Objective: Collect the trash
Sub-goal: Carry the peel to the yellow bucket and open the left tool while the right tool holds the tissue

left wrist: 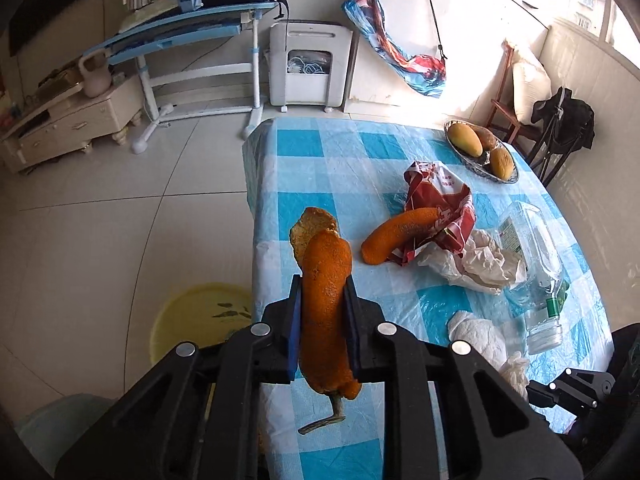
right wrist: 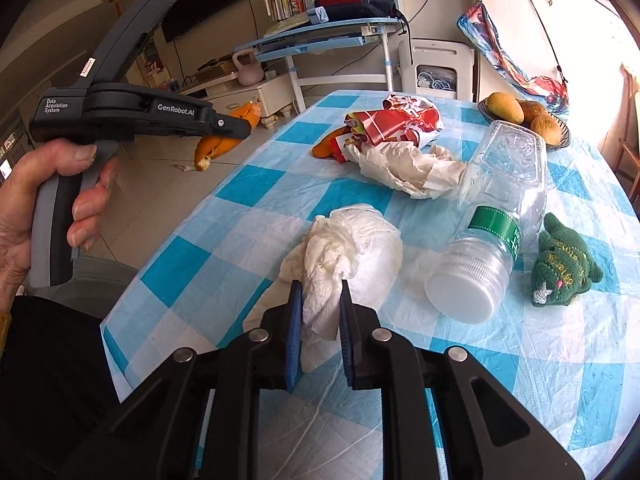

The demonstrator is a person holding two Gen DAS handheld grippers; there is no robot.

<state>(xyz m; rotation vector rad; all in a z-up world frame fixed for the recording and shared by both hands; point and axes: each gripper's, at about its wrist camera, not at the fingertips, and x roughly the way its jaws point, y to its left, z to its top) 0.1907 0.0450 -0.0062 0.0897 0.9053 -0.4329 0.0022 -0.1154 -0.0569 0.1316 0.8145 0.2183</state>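
My left gripper (left wrist: 323,284) is shut on an orange peel (left wrist: 325,300) and holds it in the air at the table's left edge, above the floor side; it also shows in the right wrist view (right wrist: 224,136). My right gripper (right wrist: 320,292) is shut on a crumpled white tissue (right wrist: 344,252) lying on the checked tablecloth (right wrist: 224,240). Other trash lies on the table: a second orange peel (left wrist: 400,234), a red snack wrapper (left wrist: 438,208), crumpled white paper (left wrist: 476,264) and an empty clear plastic bottle (right wrist: 492,232) on its side.
A yellow bin (left wrist: 200,324) stands on the floor below the table's left edge. A bowl of fruit (left wrist: 480,148) sits at the far side of the table. A green knitted toy (right wrist: 560,264) lies right of the bottle. Chair and desk stand beyond.
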